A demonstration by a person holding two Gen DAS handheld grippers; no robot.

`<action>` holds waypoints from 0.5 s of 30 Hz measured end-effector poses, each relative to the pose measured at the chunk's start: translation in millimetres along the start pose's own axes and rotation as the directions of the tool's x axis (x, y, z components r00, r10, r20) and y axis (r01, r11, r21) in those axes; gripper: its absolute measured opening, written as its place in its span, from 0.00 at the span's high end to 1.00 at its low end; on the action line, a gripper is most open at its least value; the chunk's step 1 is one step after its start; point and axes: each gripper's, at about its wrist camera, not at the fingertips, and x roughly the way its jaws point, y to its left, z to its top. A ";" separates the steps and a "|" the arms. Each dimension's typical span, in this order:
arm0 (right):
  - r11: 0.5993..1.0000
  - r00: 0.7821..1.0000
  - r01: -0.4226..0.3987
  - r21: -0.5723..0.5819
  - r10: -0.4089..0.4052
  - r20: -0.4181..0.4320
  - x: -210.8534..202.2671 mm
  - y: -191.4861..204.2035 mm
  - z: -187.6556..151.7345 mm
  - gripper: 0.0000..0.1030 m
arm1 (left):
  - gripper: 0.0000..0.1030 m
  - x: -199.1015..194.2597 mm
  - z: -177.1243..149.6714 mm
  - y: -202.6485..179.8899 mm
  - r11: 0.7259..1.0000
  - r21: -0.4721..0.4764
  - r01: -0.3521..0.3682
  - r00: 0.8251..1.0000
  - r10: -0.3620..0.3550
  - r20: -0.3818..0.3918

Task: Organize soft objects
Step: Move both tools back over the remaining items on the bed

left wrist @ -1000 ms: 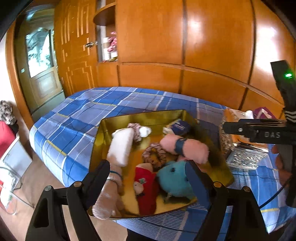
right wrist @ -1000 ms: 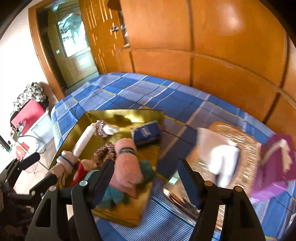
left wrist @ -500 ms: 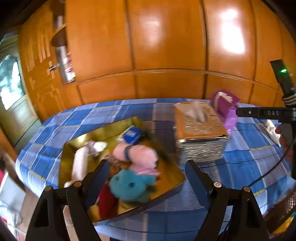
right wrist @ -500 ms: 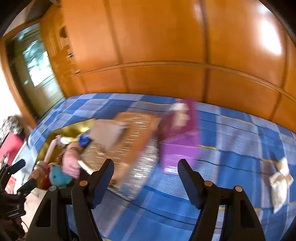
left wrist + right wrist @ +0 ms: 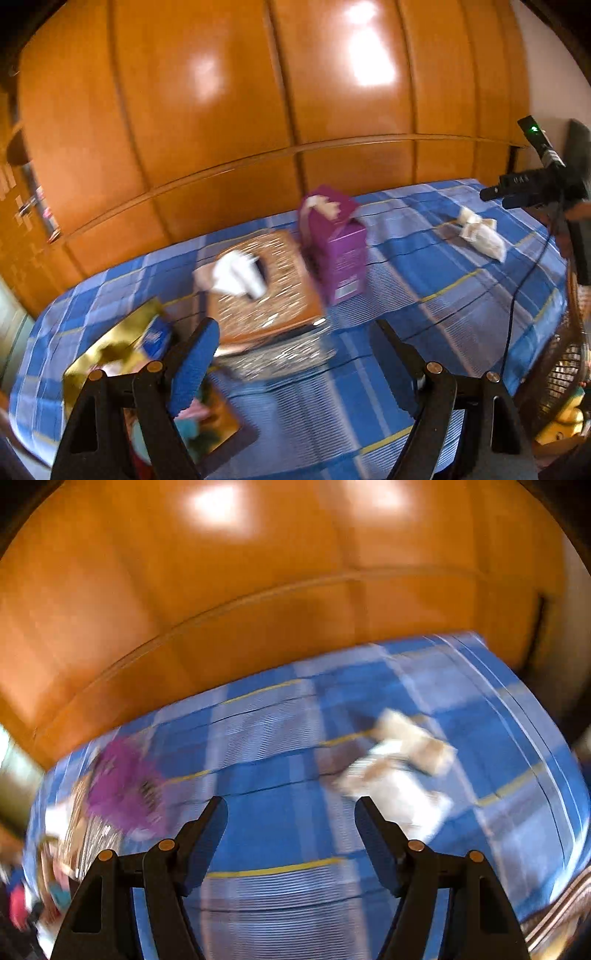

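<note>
In the left wrist view the left claw [image 5: 291, 347] stands released at the bottom of the frame, its blue-padded fingers [image 5: 194, 363] wide apart with nothing between them, over the blue plaid bedspread [image 5: 436, 295]. The task's things lie on either side of it: the shiny gold tray [image 5: 110, 354] of soft toys sits at the lower left, partly behind the left finger, with a blue packet [image 5: 155, 334] at its upper edge, while the small cream and tan soft object [image 5: 480, 232] lies loose on the bedspread at the upper right, well apart from the claw. Above the gap between the fingers stands the glittery gold tissue box [image 5: 266, 295] with a white tissue [image 5: 236, 273] poking out, and just beside it on the right the purple carton [image 5: 338, 236]. The right claw [image 5: 524, 186] shows at the right edge of that view. In the right wrist view, heavily blurred, the right claw [image 5: 291, 823] is likewise released and empty; the cream and tan soft object [image 5: 399, 771] lies just up and right of its right finger, the purple carton [image 5: 123, 782] at the left. Compared with a second ago, both views have swung from the gold tray toward the bare stretch of bedspread, and the loose soft object has come into sight near the right claw.
</note>
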 end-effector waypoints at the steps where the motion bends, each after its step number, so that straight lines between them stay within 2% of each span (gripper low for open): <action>1: 0.998 1.000 0.012 0.063 -0.012 -0.007 -0.7 -23.6 6.8 0.30 | 0.19 3.8 5.1 -8.8 1.000 0.022 0.018 1.000 -0.018 0.000; 5: 0.979 0.999 0.036 0.200 -0.028 -0.041 6.7 -80.0 16.4 0.30 | 0.19 18.0 18.6 -31.2 0.995 0.064 0.071 0.997 -0.071 -0.016; 7: 0.966 0.996 0.054 0.252 -0.034 -0.083 23.6 -101.1 18.4 0.30 | 0.19 28.1 24.6 -44.7 0.991 0.086 0.099 0.995 -0.097 -0.034; 10: 0.958 0.988 0.090 0.271 -0.052 -0.147 54.4 -113.5 19.1 0.30 | 0.19 39.0 31.1 -60.7 0.985 0.106 0.136 0.990 -0.131 -0.057; 15: 0.946 0.980 0.101 0.308 -0.042 -0.192 91.9 -121.4 21.8 0.30 | 0.19 59.7 36.9 -86.3 0.975 0.136 0.174 0.981 -0.161 -0.104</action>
